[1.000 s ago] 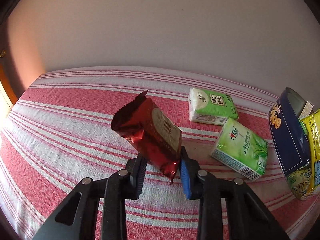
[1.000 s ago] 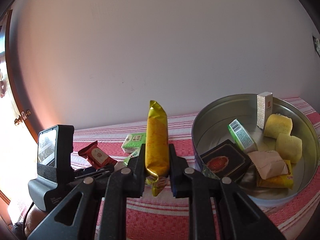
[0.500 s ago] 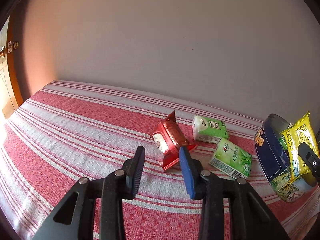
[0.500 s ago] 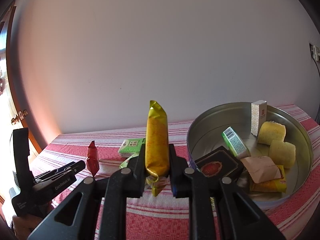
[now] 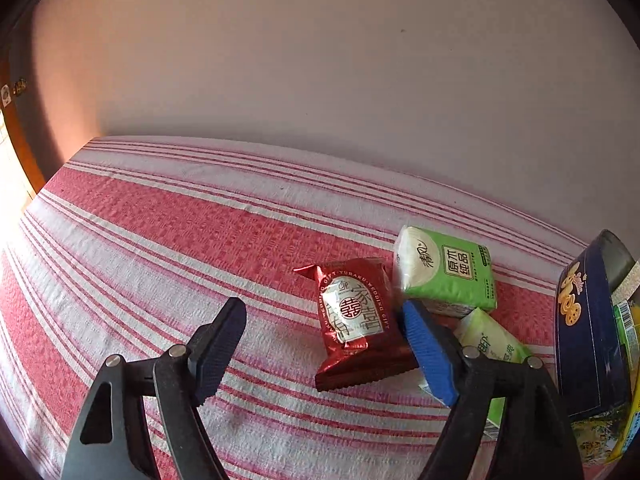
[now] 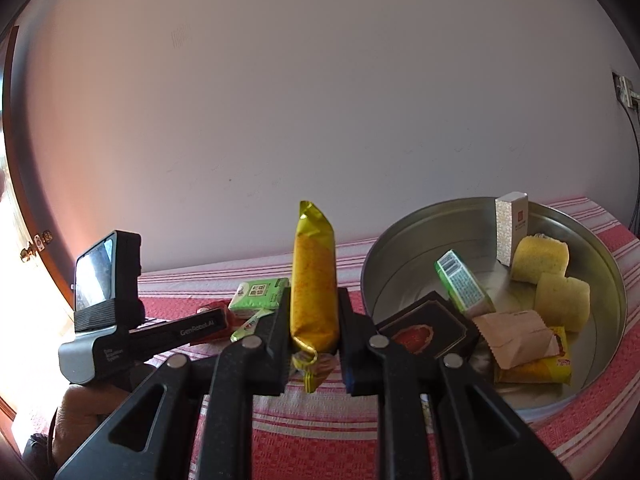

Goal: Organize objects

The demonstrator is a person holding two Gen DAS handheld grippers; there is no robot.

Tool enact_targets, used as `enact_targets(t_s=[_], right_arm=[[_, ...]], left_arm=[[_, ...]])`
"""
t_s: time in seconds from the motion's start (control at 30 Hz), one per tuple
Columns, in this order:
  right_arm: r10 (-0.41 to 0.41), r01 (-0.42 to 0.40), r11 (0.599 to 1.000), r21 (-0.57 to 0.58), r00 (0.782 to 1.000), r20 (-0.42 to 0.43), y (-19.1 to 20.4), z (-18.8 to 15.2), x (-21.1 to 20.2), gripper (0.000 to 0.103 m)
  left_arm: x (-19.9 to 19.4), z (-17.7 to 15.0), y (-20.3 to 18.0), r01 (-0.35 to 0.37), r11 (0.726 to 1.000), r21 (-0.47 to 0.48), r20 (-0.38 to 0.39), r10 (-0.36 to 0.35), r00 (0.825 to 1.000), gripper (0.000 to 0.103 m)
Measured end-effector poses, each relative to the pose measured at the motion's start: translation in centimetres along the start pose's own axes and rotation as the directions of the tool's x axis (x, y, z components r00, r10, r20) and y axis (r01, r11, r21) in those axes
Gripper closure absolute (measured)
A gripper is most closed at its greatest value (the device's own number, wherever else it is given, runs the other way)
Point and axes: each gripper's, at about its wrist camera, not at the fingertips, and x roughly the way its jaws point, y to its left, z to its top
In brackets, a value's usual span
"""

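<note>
A red foil snack packet (image 5: 356, 320) lies flat on the red-striped cloth, touching a green tissue pack (image 5: 444, 272). My left gripper (image 5: 322, 306) hovers just in front of it. Its jaws are opening, and the packet sits free between the tips, close to the blue right pad (image 5: 428, 352). A second green pack (image 5: 492, 344) is partly hidden behind that finger. My right gripper (image 6: 314, 296) is shut on an upright gold-yellow snack bar (image 6: 314, 272), held above the cloth to the left of the round metal tin (image 6: 400, 240).
The tin holds several items: a white box, yellow cakes, a green carton, a black box, wrapped snacks. Its blue outer wall (image 5: 580, 340) stands at the right of the left wrist view. A hand (image 6: 76, 412) holds the left tool. A wall runs along the far edge.
The left jaws let go of the red packet and spread wide. The packet dropped from upright in the grip to flat on the cloth beside the green packs. The right gripper kept still.
</note>
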Motion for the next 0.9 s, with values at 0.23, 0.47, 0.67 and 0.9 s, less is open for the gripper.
enact_targets(t_s=[0.23, 0.47, 0.67, 0.9], right_arm=[[0.006, -0.005, 0.999, 0.038, 1.000, -0.014, -0.7, 0.3, 0.1, 0.084], [0.002, -0.002, 1.000, 0.029, 1.000, 0.011, -0.7, 0.3, -0.3, 0.084], [-0.027, 0.029, 0.999, -0.018, 0.997, 0.068, -0.1, 0.5, -1.2, 0.084], [-0.043, 0.047, 0.998, -0.034, 0.994, 0.096, -0.4, 0.6, -1.9, 0.084]], left_arm=[[0.6, 0.3, -0.8, -0.022, 1.000, 0.017, 0.014, 0.022, 1.000, 0.061], [-2.9, -0.8, 3.7, 0.165, 0.975, -0.146, 0.147, -0.144, 0.979, 0.062], [-8.3, -3.2, 2.1, 0.040, 0.997, -0.059, 0.290, -0.021, 0.957, 0.062], [-12.1, -6.8, -2.8, -0.004, 1.000, -0.001, 0.346, 0.005, 0.938, 0.062]])
